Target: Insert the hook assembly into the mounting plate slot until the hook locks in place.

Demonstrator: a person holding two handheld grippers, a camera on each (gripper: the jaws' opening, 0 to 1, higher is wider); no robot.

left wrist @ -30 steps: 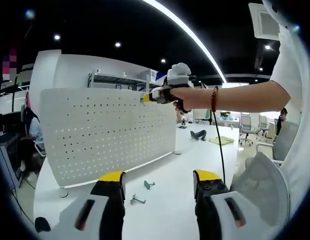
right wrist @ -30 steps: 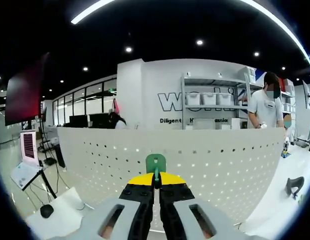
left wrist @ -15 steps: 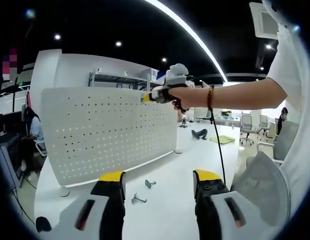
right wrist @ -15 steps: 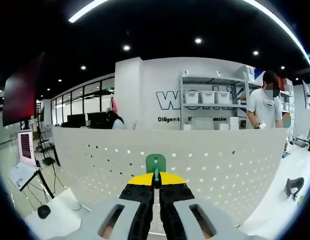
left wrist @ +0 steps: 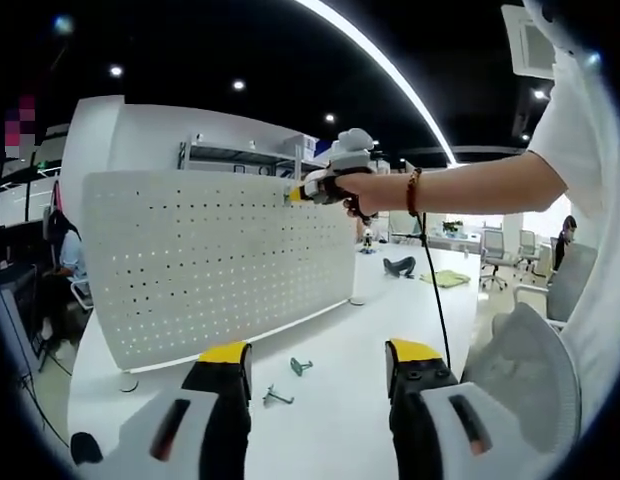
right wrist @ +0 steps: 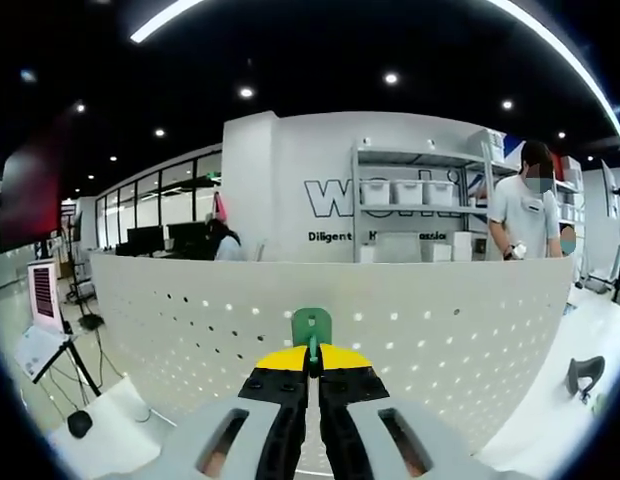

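- Our right claw (right wrist: 312, 368) is clamped on the green hook (right wrist: 312, 327), near the pegboard's (left wrist: 210, 260) top edge.
- Left claw (left wrist: 315, 365) is apart over the tabletop (left wrist: 340, 400).
- Misaligned, the hook could miss its slot and slip.

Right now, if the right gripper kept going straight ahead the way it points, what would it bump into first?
Most likely the white pegboard. The right gripper, shut on a green hook, points at the board's upper part, so the hook would touch first. How far off it is, I can't judge.

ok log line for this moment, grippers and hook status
right gripper: shut on green hook, at top edge of pegboard | left gripper: open, above table | two spare hooks on table
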